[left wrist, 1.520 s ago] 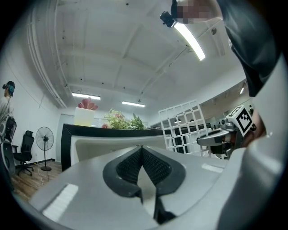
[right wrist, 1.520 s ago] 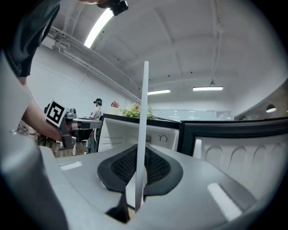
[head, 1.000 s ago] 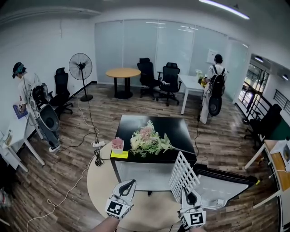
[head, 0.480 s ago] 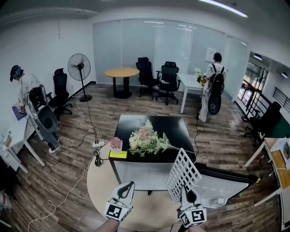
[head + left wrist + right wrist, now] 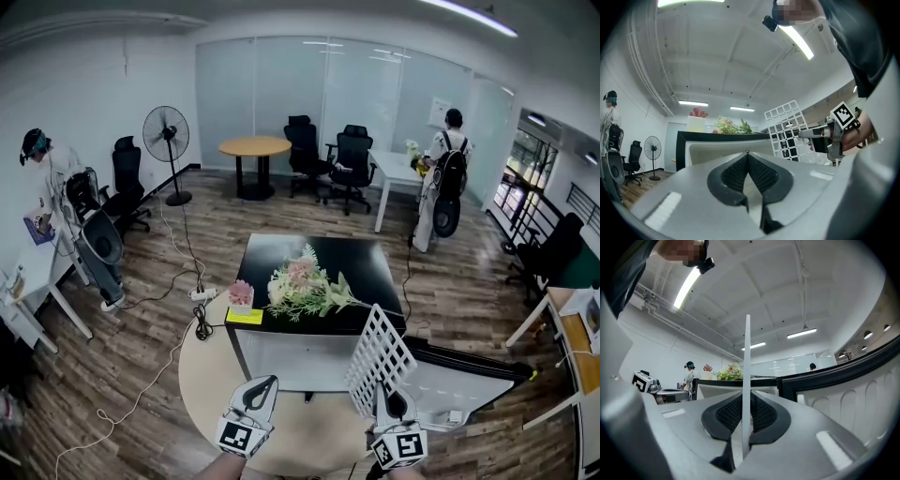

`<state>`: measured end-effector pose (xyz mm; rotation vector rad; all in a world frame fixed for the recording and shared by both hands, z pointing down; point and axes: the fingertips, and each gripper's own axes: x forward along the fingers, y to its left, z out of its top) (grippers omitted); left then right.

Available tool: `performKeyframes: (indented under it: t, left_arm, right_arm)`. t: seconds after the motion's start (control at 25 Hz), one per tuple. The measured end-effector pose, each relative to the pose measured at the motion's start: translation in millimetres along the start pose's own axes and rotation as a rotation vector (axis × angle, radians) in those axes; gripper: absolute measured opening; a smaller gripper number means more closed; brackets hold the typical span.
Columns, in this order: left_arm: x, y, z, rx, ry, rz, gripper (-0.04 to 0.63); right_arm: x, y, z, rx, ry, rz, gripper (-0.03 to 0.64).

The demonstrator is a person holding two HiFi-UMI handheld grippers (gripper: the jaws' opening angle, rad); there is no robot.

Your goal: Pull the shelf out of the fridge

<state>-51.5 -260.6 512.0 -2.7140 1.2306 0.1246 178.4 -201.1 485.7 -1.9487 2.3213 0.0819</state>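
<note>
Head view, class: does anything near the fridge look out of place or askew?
Yes: the white grid shelf stands tilted outside the fridge, clamped by the right gripper, and the fridge door hangs open.

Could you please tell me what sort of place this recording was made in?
Most likely an open office or lab room: swivel chairs beside a round table, glass partition walls and a white desk.

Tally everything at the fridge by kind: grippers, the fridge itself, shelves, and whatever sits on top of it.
Grippers: 2 (left gripper, right gripper)
Fridge: 1
Shelf: 1
Flower bunch: 1
Potted pink flower: 1
Yellow pad: 1
Total: 7
</note>
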Motion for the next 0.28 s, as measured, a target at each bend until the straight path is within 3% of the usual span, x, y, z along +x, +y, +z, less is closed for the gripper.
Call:
performKeyframes:
  t: [0.28]
  left_arm:
    - [3.6,-3.5,1.6,0.009,-0.005,-0.01,0.0]
  right_arm:
    - [0.7,-1.9,-1.8,-0.005,0.001,0.003,0.034]
